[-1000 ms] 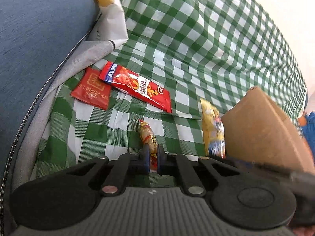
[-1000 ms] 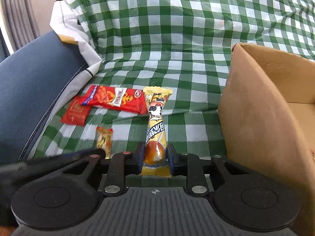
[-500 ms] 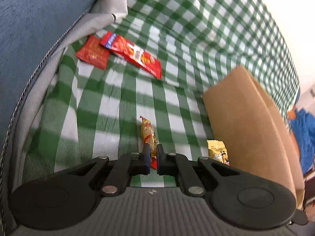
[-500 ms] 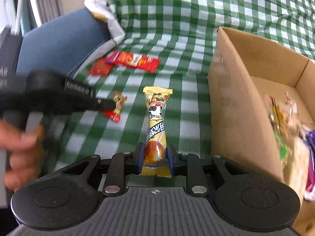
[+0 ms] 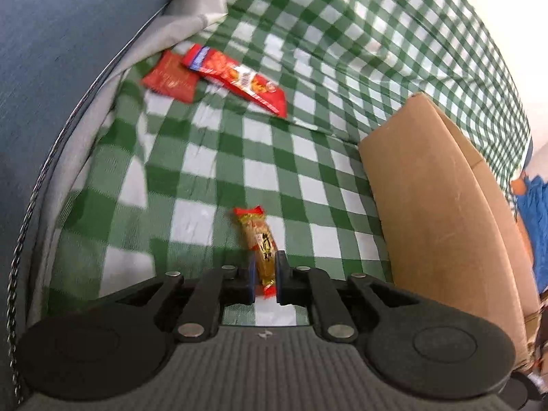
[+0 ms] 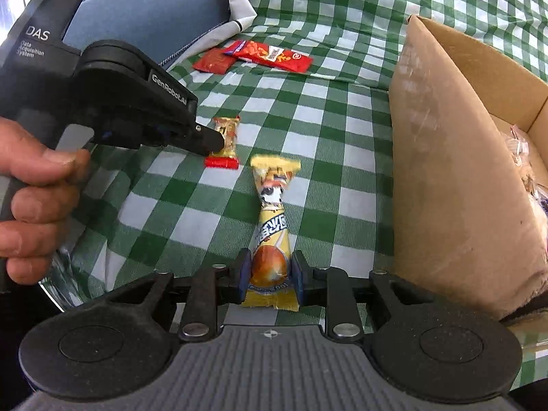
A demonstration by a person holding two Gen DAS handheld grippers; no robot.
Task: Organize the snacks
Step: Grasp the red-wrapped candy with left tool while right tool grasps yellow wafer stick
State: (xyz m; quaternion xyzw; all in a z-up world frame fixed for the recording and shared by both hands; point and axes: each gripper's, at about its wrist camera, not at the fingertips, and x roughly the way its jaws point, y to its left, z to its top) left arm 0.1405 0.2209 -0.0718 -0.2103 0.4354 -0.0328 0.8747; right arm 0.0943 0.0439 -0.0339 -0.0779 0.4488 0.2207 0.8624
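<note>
A small gold snack with red ends (image 5: 257, 234) sits between the pads of my left gripper (image 5: 265, 257), whose jaws are opening; the pads still touch it. The right wrist view shows that left gripper (image 6: 214, 142) from the side, with the snack (image 6: 226, 133) at its tip above the checked cloth. My right gripper (image 6: 269, 260) has a long yellow packet (image 6: 272, 205) between its pads. Its jaws are opening too, still against the packet's round bulge. The cardboard box (image 6: 445, 171) stands just right of both grippers.
A long red packet (image 5: 236, 78) and a flat red sachet (image 5: 169, 78) lie on the green checked cloth (image 5: 308, 51) at the back left. A blue cushion (image 5: 51, 51) borders the left. Several wrapped snacks (image 6: 524, 150) lie in the box. A hand (image 6: 30, 188) holds the left gripper.
Both grippers moved from the red packets toward the box with their snacks. Both pairs of pads have parted slightly, and the yellow packet now leans to the left.
</note>
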